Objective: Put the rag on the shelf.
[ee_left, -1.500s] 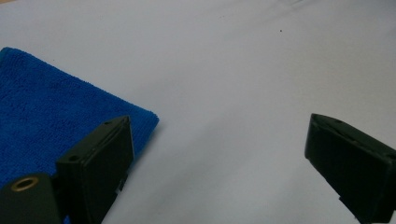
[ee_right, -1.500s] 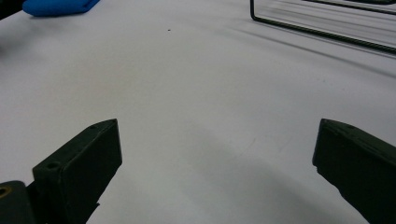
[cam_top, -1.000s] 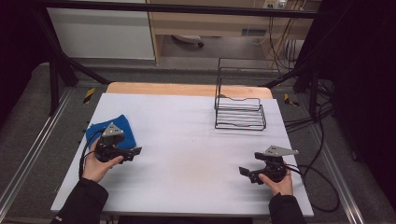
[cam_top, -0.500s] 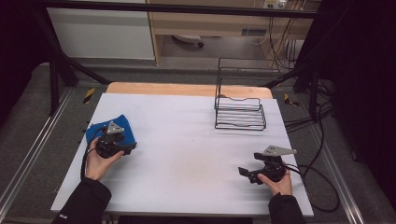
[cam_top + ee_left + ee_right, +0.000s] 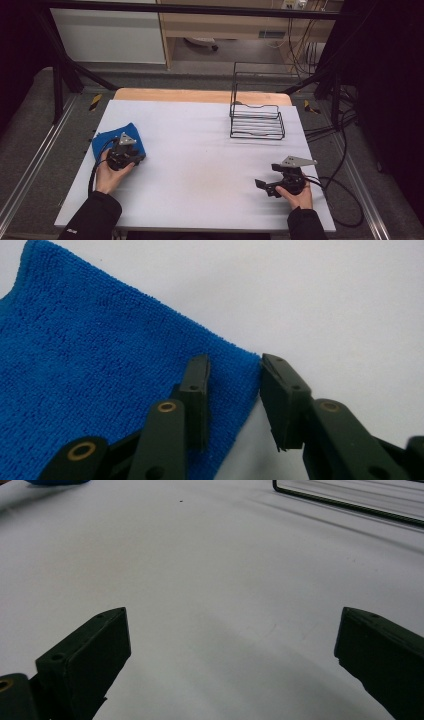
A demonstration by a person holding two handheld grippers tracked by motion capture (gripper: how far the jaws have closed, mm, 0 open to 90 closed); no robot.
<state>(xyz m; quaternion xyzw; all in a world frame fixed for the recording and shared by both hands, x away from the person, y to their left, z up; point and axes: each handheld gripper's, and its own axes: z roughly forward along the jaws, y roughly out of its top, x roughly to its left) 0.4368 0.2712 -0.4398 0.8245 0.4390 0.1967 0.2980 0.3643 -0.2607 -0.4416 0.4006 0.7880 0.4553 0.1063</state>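
White table top (image 5: 200, 165) is lying under a dim, dark-walled work bay, with a strip of bare wood showing along its far edge.

Nearest the camera, two dark sleeves are coming in from the bottom edge of the high view. The right hand (image 5: 299, 196) is holding the right gripper (image 5: 263, 186) low over the near right part of the table, jaws pointing toward the table's middle. In the right gripper view those jaws are standing wide apart, with nothing between them but bare white surface. A black cable (image 5: 340, 200) is looping away from it over the table's right edge.

A little farther in, on the left side, the left hand (image 5: 107, 172) is holding the left gripper (image 5: 232, 390) down on a blue cloth (image 5: 95, 375). In the left gripper view its jaws are standing partly apart and straddling the cloth's corner: one jaw is resting on the blue pile, the other is sitting just off the edge, over the white surface. They are not clenched on the fabric. The cloth is lying flat near the left edge of the table, well apart from the right gripper.

Farther back, right of centre, a black wire rack (image 5: 257, 120) is standing on the table near the wooden strip.

Beyond the table, pale cabinet fronts (image 5: 107, 32) and hanging cables (image 5: 302, 42) are showing against the floor.
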